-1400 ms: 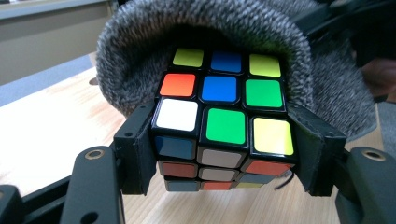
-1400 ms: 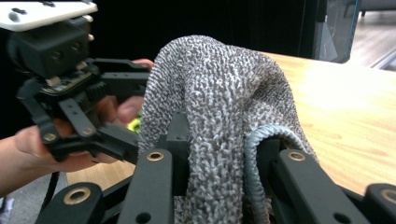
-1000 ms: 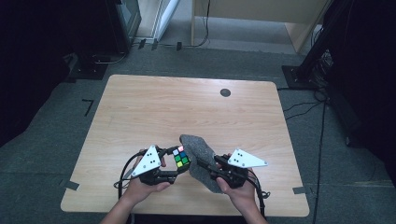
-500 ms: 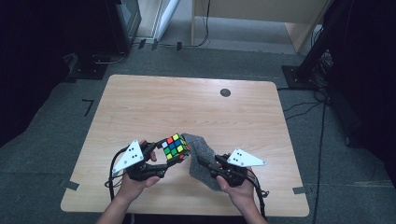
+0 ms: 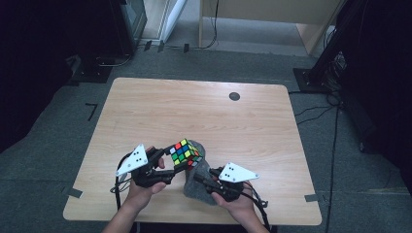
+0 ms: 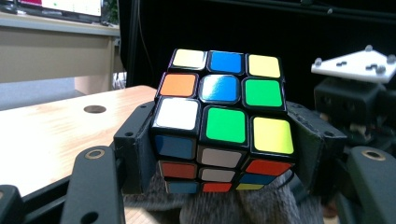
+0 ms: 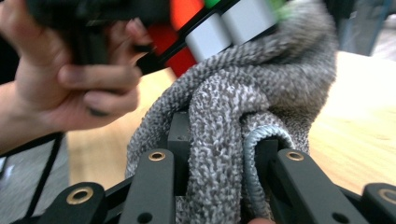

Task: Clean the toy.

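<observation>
High view: cube (image 5: pixel 183 152) near table (image 5: pixel 145 102) edge.

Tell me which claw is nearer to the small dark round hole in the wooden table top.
Right. The right claw, shut on the grey knitted cloth, sits below the hole. The left claw, gripping the multicoloured puzzle cube, is farther left.

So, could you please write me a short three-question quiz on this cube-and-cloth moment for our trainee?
1. True or false: the left gripper is shut on the puzzle cube.
2. What does the right gripper grip? A) the grey cloth B) a cable C) the cube
3. Fill in: the round dark hole lies near the table's ____ edge.

Key: 1 true; 2 A; 3 far.
</observation>
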`<state>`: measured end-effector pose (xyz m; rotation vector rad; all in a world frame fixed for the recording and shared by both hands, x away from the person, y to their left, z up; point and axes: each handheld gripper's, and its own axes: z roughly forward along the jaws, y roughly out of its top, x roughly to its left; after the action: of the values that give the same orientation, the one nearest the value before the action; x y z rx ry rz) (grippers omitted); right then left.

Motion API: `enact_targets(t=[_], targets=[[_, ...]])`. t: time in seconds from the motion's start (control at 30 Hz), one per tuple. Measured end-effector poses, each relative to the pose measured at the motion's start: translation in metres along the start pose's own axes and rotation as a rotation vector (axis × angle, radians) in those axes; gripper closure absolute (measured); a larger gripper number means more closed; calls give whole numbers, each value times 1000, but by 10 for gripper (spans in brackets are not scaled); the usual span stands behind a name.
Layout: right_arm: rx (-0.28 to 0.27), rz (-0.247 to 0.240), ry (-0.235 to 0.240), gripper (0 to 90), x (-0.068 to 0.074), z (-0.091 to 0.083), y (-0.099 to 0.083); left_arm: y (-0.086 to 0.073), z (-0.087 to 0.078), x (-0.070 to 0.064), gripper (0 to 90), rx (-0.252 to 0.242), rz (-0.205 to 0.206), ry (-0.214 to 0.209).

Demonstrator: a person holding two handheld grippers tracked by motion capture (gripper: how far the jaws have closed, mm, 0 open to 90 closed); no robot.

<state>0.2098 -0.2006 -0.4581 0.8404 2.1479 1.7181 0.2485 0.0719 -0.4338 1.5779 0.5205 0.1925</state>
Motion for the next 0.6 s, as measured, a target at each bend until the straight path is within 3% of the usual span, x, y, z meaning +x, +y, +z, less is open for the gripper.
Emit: enact_targets(t=[0.13, 0.3, 0.37, 0.43, 0.53, 0.6], targets=[[-56, 45, -34, 698, -9, -7, 1, 0, 0, 1, 341, 5, -4, -1], [22, 2, 48, 696, 8, 7, -7, 0, 1, 0, 340, 10, 5, 1], [36, -16, 47, 696, 10, 9, -7, 1, 0, 0, 341, 8, 2, 5], [17, -7, 32, 697, 6, 6, -5, 1, -2, 2, 341, 4, -1, 8], [-59, 50, -13, 698, -5, -5, 0, 1, -2, 2, 341, 5, -1, 7], [-71, 57, -22, 699, -8, -7, 0, 1, 0, 2, 341, 10, -1, 5]])
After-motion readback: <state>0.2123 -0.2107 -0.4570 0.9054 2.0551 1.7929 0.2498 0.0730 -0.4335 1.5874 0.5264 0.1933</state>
